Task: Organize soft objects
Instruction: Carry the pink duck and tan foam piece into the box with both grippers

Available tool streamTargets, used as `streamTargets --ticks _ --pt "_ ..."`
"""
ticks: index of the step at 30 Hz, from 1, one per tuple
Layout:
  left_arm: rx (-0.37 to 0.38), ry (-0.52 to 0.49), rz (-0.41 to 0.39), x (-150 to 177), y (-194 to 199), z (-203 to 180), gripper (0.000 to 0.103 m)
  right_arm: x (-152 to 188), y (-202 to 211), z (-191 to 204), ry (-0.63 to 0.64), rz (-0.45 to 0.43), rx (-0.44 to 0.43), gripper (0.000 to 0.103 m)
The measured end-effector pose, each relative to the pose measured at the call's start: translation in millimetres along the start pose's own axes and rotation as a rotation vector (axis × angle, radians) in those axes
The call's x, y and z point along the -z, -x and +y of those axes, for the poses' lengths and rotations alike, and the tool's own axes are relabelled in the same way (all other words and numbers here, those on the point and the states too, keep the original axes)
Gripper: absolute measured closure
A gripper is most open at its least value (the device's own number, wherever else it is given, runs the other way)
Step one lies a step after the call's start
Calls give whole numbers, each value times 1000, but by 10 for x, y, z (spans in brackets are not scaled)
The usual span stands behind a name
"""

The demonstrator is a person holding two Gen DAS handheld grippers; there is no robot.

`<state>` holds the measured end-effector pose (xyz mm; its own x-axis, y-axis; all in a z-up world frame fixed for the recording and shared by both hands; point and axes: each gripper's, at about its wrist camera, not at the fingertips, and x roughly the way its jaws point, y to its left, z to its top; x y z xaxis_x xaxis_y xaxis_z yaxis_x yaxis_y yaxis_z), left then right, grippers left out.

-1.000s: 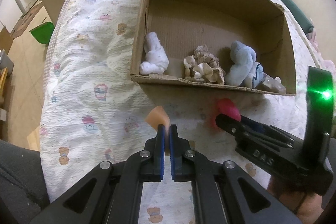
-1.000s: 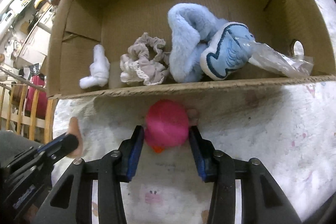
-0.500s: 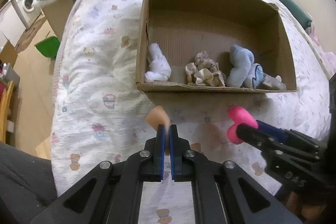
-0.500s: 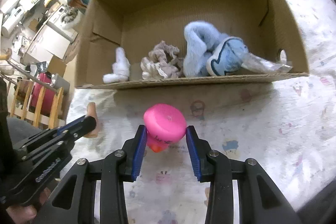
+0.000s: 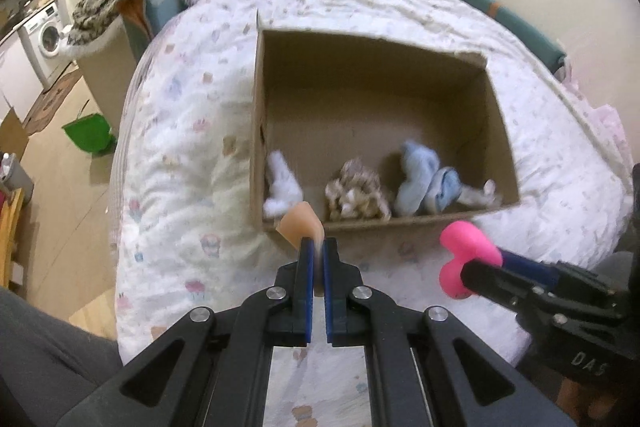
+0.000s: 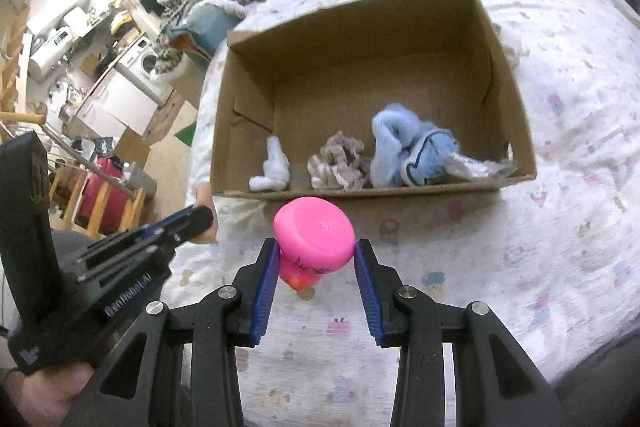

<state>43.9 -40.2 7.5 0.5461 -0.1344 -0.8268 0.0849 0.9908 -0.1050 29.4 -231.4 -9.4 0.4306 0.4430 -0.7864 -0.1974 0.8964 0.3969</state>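
1. Gripping a small peach-coloured soft piece [image 5: 301, 225], the left tool [image 5: 316, 259] is clenched almost completely on it; only a sliver of gap is showing between its blue pads, so the piece is being squeezed thin and is poking out ahead of the tips
2. Holding a pink rubbery toy [image 6: 314, 235] by its narrower lower part, the right tool [image 6: 316, 269] is grasping it with the jaws standing fairly wide, and the toy's broad flat top is facing the camera
3. Hanging above the bed [image 6: 560, 227], both items are clear of the quilt and just short of the near wall of the cardboard box [image 5: 496, 107], probably so they can pass over that wall instead of catching on it
4. Lying in a row against the near wall inside the box are a white sock [image 6: 272, 167], a beige scrunchie [image 6: 340, 163] and a light blue plush [image 6: 412, 151] with clear plastic wrap [image 6: 480, 165] beside it; the far part of the box floor is bare
5. Judging from that row, the tidying is partly done, and the two carried items look bound for the box, the peach one toward the left end and the pink one nearer the middle
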Motion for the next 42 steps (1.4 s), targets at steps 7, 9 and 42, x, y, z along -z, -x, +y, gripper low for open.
streamTargets --ticks 7,9,42 --pt "30 -36 -64 -338 125 -42 99 -205 169 -63 16 -71 0 63" --pt "31 -48 -79 -424 143 -59 99 -287 203 -112 18 -86 4 63" --pt "22 -77 42 -590 -808 -66 98 -708 -261 -910 -100 -33 199 62"
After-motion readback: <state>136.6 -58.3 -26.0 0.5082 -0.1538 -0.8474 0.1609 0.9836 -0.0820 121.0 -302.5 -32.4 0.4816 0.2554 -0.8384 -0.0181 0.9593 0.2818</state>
